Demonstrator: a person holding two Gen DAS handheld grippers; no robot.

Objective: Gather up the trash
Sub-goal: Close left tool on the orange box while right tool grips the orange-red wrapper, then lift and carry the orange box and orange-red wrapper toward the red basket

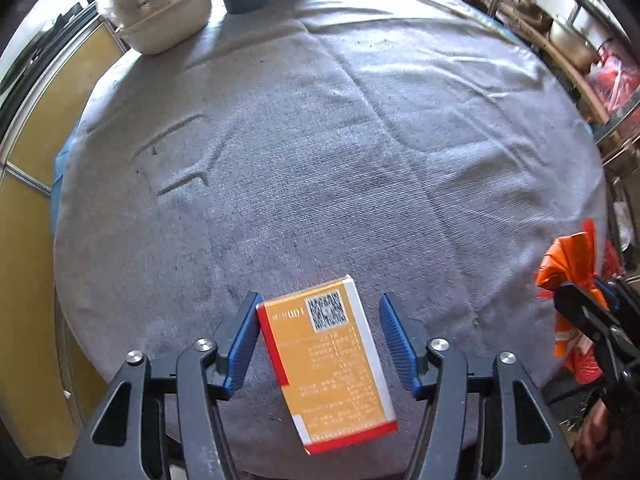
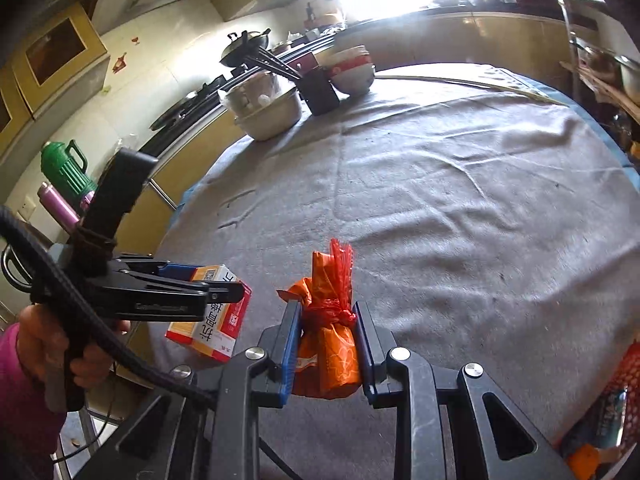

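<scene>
Kitchen cabinets and a stove line the wall behind a round worktop (image 2: 460, 184) under grey cloth, dishes stacked at its far edge. Step in hand: carrying collected trash; the next move calls for a container (none identifiable here). Left claw (image 1: 318, 344) points steeply down, jaws half spread, left pad touching the orange box (image 1: 332, 364), right pad clear; grip uncertain. Right claw (image 2: 326, 344), angled lower, is clamped on the orange wrapper bundle (image 2: 328, 344).
</scene>
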